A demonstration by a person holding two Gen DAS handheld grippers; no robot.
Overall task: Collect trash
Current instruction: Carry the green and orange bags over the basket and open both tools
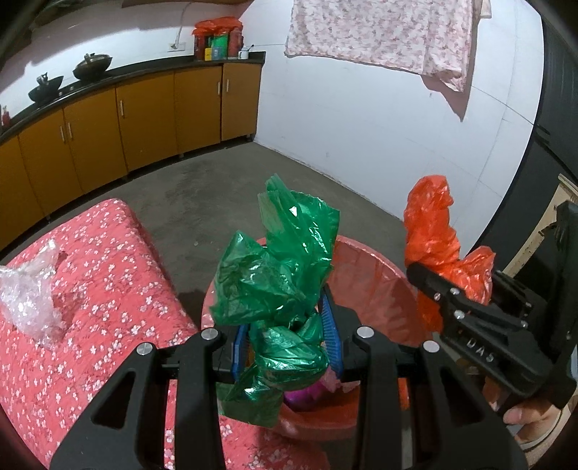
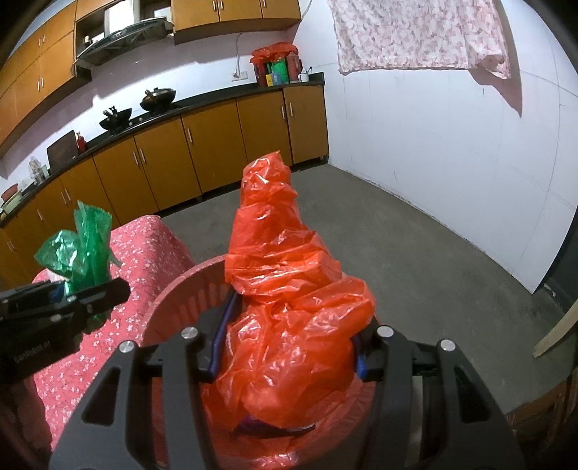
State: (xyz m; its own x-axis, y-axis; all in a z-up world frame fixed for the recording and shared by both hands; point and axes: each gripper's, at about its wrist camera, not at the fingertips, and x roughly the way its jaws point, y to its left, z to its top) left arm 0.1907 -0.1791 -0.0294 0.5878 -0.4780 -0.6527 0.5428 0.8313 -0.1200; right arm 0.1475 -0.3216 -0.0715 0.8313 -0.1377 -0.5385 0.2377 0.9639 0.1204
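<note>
My left gripper [image 1: 285, 336] is shut on a crumpled green plastic bag [image 1: 278, 274] and holds it over a red-lined trash basket [image 1: 375, 274]. It also shows in the right wrist view [image 2: 85, 242], at the left. My right gripper [image 2: 289, 347] is shut on a crumpled orange plastic bag [image 2: 285, 289] above the same basket [image 2: 180, 300]. That orange bag shows in the left wrist view [image 1: 433, 231], at the right. A purple item [image 1: 303, 397] lies inside the basket.
A bed with a red floral cover [image 1: 101, 296] lies left of the basket, with a clear crumpled plastic bag [image 1: 29, 293] on it. Orange kitchen cabinets [image 2: 216, 144] line the far wall. Grey concrete floor [image 2: 433, 246] stretches to the right. A floral sheet [image 1: 379, 32] hangs overhead.
</note>
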